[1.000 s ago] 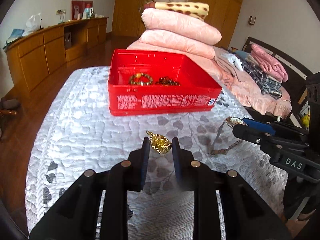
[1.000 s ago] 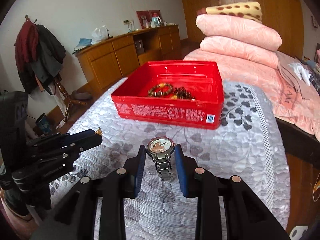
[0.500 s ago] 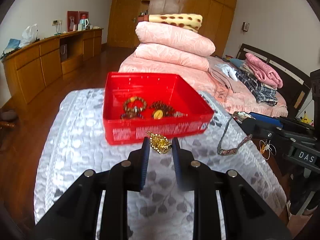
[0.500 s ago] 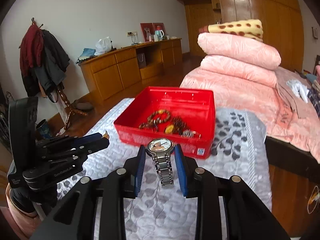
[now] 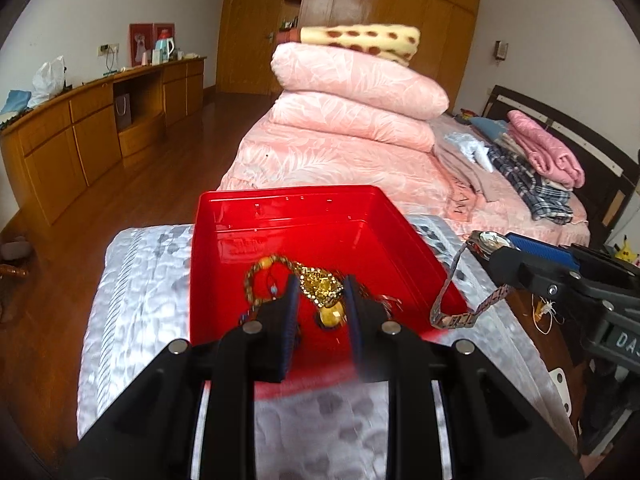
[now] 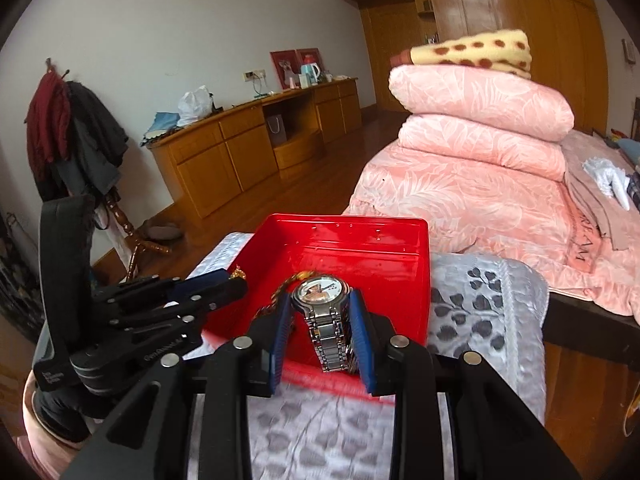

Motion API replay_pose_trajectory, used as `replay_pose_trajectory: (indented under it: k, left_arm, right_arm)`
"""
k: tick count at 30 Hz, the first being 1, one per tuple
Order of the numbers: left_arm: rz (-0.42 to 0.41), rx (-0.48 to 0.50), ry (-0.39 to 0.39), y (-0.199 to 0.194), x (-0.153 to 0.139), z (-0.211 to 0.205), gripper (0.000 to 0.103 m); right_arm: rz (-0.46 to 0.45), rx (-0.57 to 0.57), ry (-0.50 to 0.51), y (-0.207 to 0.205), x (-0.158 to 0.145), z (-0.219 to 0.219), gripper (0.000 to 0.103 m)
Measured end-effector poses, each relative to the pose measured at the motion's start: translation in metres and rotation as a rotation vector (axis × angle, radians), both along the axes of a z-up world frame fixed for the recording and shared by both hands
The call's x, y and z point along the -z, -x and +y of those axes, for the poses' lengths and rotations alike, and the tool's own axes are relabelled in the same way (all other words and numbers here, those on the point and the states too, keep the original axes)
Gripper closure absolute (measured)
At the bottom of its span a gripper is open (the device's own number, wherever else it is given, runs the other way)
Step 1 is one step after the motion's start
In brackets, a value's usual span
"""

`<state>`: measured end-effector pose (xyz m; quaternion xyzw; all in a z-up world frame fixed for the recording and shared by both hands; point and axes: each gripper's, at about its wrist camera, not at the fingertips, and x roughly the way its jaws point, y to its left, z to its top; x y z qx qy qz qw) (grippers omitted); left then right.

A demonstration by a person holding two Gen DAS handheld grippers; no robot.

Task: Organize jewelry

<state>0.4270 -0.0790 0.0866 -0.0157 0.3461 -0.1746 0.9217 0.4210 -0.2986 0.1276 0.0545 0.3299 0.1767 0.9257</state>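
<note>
Gold necklace: crumpled chain clump, pinched in left gripper, held over near half of red box. Silver watch, white dial, steel link band hanging down, clamped in right gripper above the box's near rim. Box holds a bead bracelet, far half bare. Box sits on grey quilted surface, margin both sides; pink folded duvets beyond.
</note>
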Motion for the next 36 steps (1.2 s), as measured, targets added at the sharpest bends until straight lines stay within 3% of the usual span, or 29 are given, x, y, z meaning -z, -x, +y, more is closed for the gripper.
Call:
replay_pose_trajectory:
  k: [10, 16, 17, 18, 20, 26, 30, 36]
  left_arm:
    - [0.098, -0.04, -0.014, -0.075, 0.038, -0.009, 0.081]
    - [0.132, -0.07, -0.019, -0.098, 0.048, -0.012, 0.08]
    - [0.134, -0.073, -0.018, -0.099, 0.049, -0.012, 0.076]
    - [0.134, -0.071, -0.013, -0.098, 0.048, -0.011, 0.063]
    - [0.115, -0.087, -0.012, -0.097, 0.043, -0.009, 0.048]
    - [0.057, -0.121, 0.02, -0.076, 0.024, 0.006, 0.039]
    - [-0.036, -0.143, 0.005, -0.04, 0.003, 0.015, 0.021]
    - [-0.122, -0.153, 0.007, 0.015, -0.017, 0.026, 0.011]
  right_arm:
    - [0.098, 0.037, 0.027, -0.084, 0.044, 0.007, 0.074]
    - [0.107, 0.063, 0.08, -0.105, 0.055, 0.013, 0.071]
    - [0.098, 0.067, 0.084, -0.105, 0.053, 0.012, 0.071]
    - [0.089, 0.072, 0.087, -0.104, 0.051, 0.011, 0.071]
    - [0.066, 0.091, 0.095, -0.097, 0.045, 0.007, 0.071]
    - [0.0, 0.124, 0.115, -0.069, 0.028, -0.005, 0.052]
    - [-0.032, 0.122, 0.124, -0.04, 0.022, -0.007, 0.041]
    - [-0.082, 0.128, 0.082, 0.011, 0.016, -0.012, 0.019]
